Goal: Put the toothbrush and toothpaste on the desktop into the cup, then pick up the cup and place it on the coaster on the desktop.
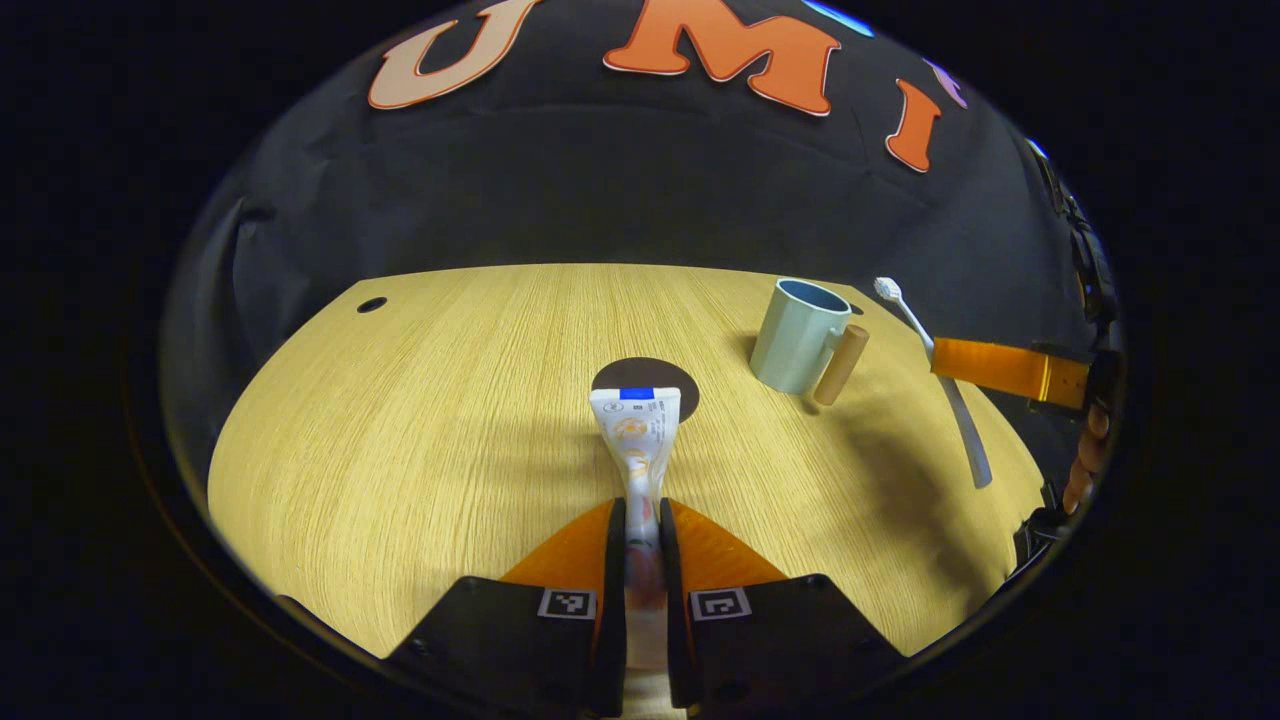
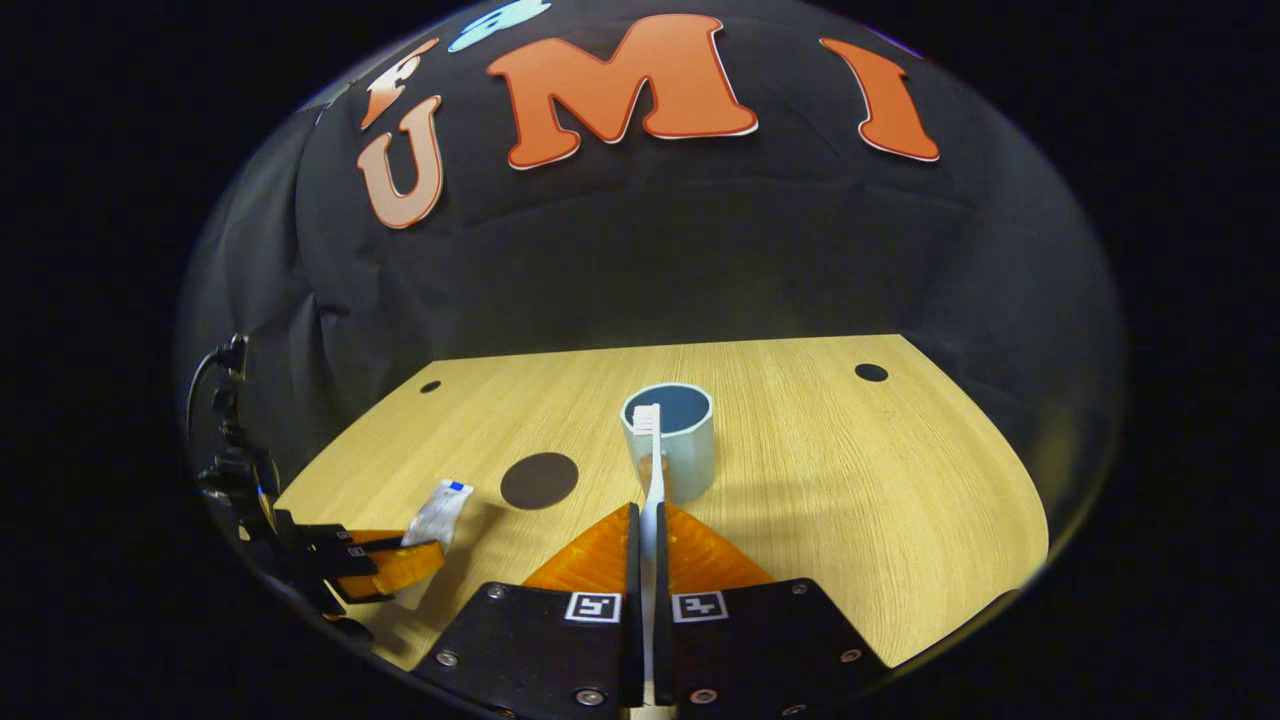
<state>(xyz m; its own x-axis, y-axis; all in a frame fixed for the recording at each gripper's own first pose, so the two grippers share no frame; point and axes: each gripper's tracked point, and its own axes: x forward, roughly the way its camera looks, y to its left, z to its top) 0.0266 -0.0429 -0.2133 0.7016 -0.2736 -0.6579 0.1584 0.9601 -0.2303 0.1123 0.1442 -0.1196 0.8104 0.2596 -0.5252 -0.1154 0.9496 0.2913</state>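
Observation:
My left gripper (image 1: 642,515) is shut on a white toothpaste tube (image 1: 637,435), which sticks out forward above the table, its flat end over the dark round coaster (image 1: 668,376). A pale blue cup (image 1: 798,335) with a wooden handle stands upright to the right of the coaster. My right gripper (image 2: 647,520) is shut on a white toothbrush (image 2: 654,470), bristles up, its head in front of the cup (image 2: 678,445). In the right gripper view the coaster (image 2: 539,480) lies left of the cup, and the left gripper (image 2: 395,565) holds the tube (image 2: 438,512) at the far left.
The light wooden tabletop (image 1: 420,440) has small dark holes near its back corners (image 1: 371,304) (image 2: 871,372). Black cloth hangs behind it. In the left gripper view the right gripper (image 1: 1010,370) with the toothbrush (image 1: 940,375) and a hand (image 1: 1090,450) comes in from the right edge.

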